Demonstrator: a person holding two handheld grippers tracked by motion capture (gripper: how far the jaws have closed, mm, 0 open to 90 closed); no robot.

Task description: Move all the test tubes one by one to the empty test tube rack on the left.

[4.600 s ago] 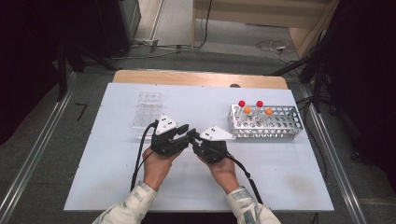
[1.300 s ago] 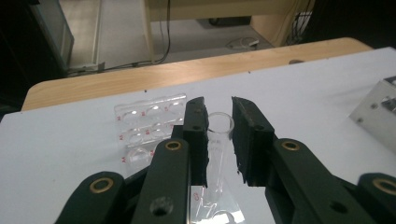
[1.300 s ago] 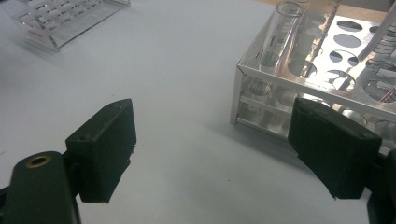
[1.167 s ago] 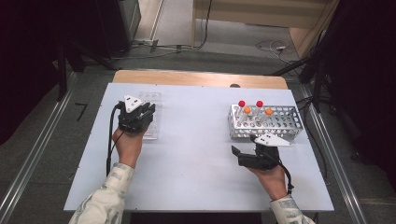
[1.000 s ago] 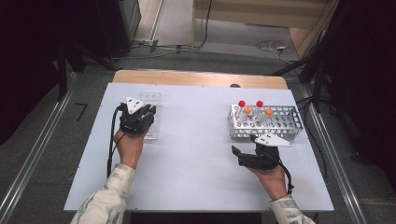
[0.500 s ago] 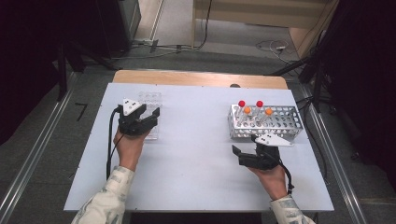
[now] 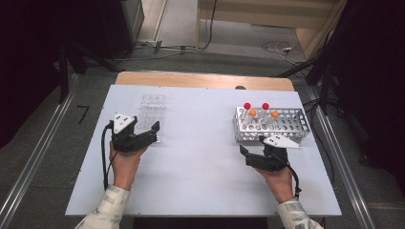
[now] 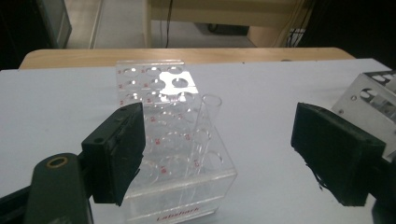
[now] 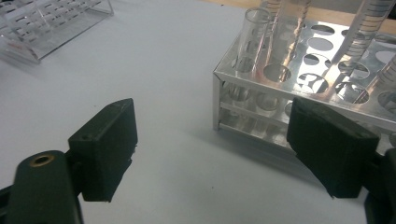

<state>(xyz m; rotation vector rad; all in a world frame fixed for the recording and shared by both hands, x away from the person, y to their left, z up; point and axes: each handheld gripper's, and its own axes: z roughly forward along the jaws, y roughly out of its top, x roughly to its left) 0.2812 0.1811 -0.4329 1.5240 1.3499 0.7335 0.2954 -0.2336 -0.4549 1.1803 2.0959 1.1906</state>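
White tabletop fills the scene, a dim lab floor beyond its far edge. On it the left gripper [image 7: 143,136] stands with jaws wide apart at the near end of a clear acrylic rack [image 8: 175,154] by the left edge. One empty glass tube [image 8: 203,133] leans in a near hole, straight ahead between the jaws, its long axis nearly upright. Red lettering on the rack's front reads roughly "Labshark". The right gripper [image 7: 253,156], also open and empty, sits before the metal rack [image 7: 291,125] of capped tubes [image 7: 261,110] near the right edge, well away from the glass tube, so the left hand is nearer.
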